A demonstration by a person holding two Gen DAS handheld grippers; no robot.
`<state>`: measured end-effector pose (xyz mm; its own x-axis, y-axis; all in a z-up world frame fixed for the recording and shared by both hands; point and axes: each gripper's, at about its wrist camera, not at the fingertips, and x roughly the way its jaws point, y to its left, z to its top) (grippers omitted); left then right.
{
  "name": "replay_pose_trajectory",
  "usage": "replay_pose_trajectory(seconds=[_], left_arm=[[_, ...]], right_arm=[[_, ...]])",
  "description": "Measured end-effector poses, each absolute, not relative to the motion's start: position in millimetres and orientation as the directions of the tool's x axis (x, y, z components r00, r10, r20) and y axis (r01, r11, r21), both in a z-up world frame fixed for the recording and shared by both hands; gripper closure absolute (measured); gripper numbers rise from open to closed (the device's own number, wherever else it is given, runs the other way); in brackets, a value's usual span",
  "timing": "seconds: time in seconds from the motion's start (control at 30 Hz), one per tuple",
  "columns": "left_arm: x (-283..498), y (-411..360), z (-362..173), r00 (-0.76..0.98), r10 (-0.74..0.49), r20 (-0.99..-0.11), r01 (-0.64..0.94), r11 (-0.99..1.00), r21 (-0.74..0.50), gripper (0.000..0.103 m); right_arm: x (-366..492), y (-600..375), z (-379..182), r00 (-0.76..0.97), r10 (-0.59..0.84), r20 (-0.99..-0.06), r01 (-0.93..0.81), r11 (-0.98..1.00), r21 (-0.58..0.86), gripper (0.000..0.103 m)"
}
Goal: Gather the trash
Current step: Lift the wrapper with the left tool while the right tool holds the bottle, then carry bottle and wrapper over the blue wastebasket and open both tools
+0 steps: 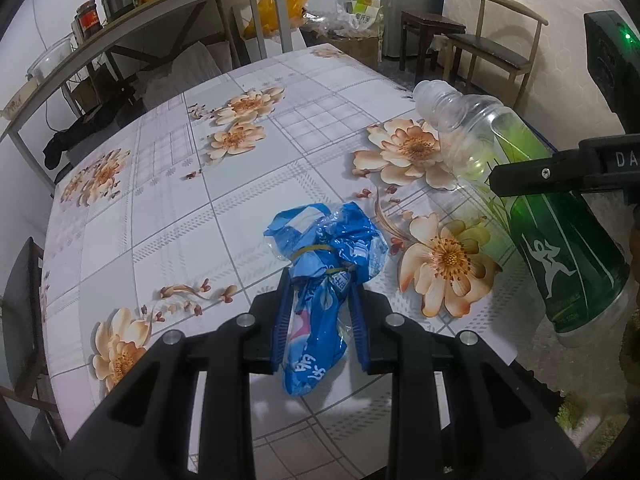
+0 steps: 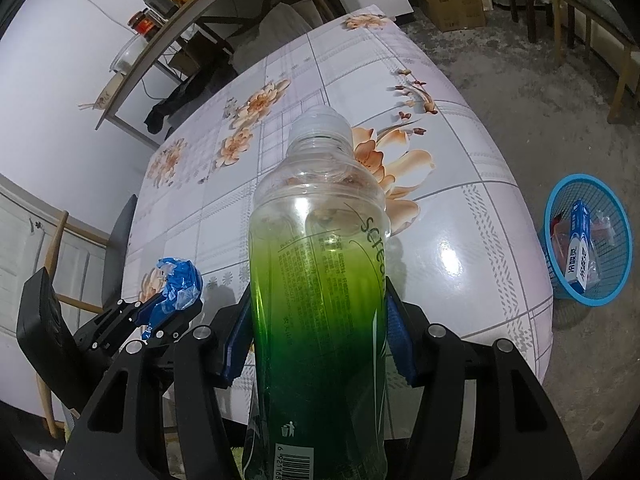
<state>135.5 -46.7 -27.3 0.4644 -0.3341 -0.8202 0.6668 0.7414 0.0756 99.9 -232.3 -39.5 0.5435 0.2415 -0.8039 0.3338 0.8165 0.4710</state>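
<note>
The left gripper has its 2 blue-padded fingers pinching a crumpled blue plastic wrapper, which is bound with thin rubber bands and held just above the flower-patterned counter. The right gripper has its fingers clamped on the lower body of a clear plastic bottle with a green label, cap pointing away from the camera over the counter. In the left wrist view the bottle hangs tilted at the right edge of the counter, well apart from the wrapper. On the floor to the right of the counter stands a blue mesh basket, and a white and blue box lies inside it among other packaging.
</note>
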Motion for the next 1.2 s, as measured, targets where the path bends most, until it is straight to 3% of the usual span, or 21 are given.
replay_pose_trajectory(seconds=[0.87, 1.03, 1.2], left_arm=[[102.6, -81.9, -2.0, 0.486, -0.385, -0.785, 0.730, 0.673, 0.122, 0.078], [100.7, -118.2, 9.5, 0.400, -0.467, -0.788, 0.802, 0.594, 0.054, 0.078], [98.1, -173.3, 19.5, 0.271, -0.551, -0.789, 0.864, 0.501, -0.053, 0.078]], right_arm=[[38.7, -263.4, -20.3, 0.658, 0.223, -0.719, 0.349, 0.756, 0.554, 0.046], [-3.6, -296.3, -14.1, 0.720, 0.165, -0.674, 0.399, 0.697, 0.596, 0.046], [-79.0, -355.8, -17.7, 0.746, -0.014, -0.666, 0.547, 0.584, 0.600, 0.046]])
